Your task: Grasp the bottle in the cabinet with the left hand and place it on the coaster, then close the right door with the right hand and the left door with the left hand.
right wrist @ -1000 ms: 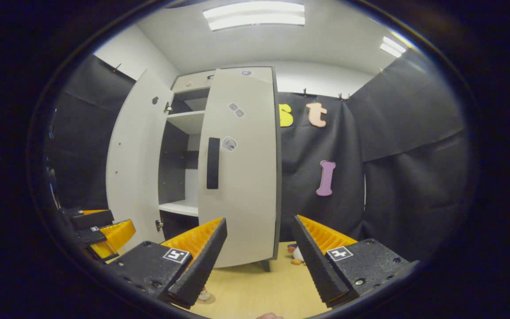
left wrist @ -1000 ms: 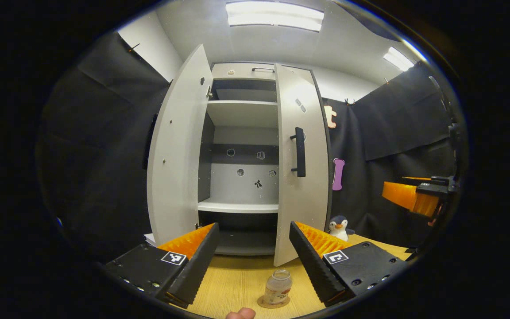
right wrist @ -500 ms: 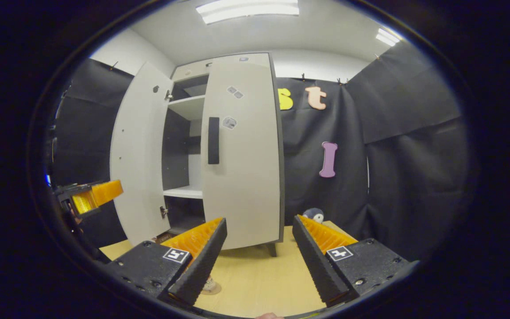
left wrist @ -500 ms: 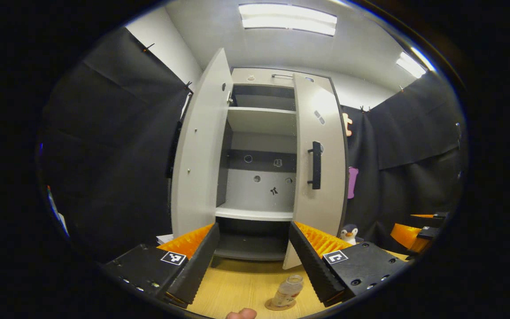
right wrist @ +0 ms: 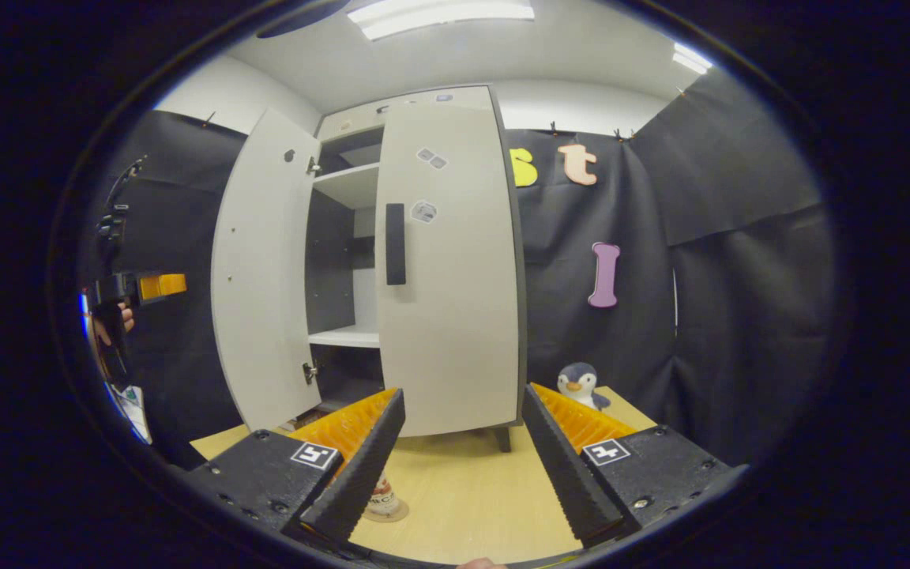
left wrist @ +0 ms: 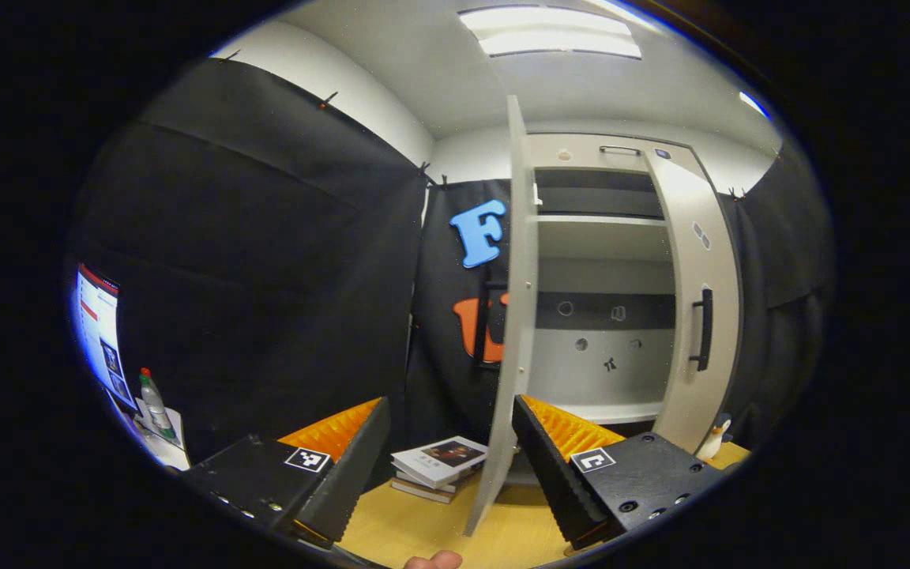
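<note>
The white cabinet (right wrist: 360,197) stands on the wooden table (right wrist: 463,498). Its left door (left wrist: 514,316) hangs open, edge-on just ahead of my left gripper (left wrist: 451,466), which is open and holds nothing. In the right gripper view the left door (right wrist: 261,276) swings wide, and the right door (right wrist: 447,261) with its black handle (right wrist: 396,243) looks shut or nearly so. The bottle (right wrist: 382,496) stands on the coaster (right wrist: 392,515), partly hidden behind a finger of my right gripper (right wrist: 461,466), which is open and empty. The left gripper (right wrist: 156,286) shows at far left, held in a hand.
A stack of books (left wrist: 439,462) lies on the table left of the cabinet. A toy penguin (right wrist: 579,383) sits right of the cabinet. A screen (left wrist: 99,332) and a spray bottle (left wrist: 153,403) stand at the far left. Cabinet shelves (left wrist: 605,411) look bare.
The left gripper has swung left, so the left door is now edge-on and the bottle has left its view. The right gripper has drawn back from the right door.
</note>
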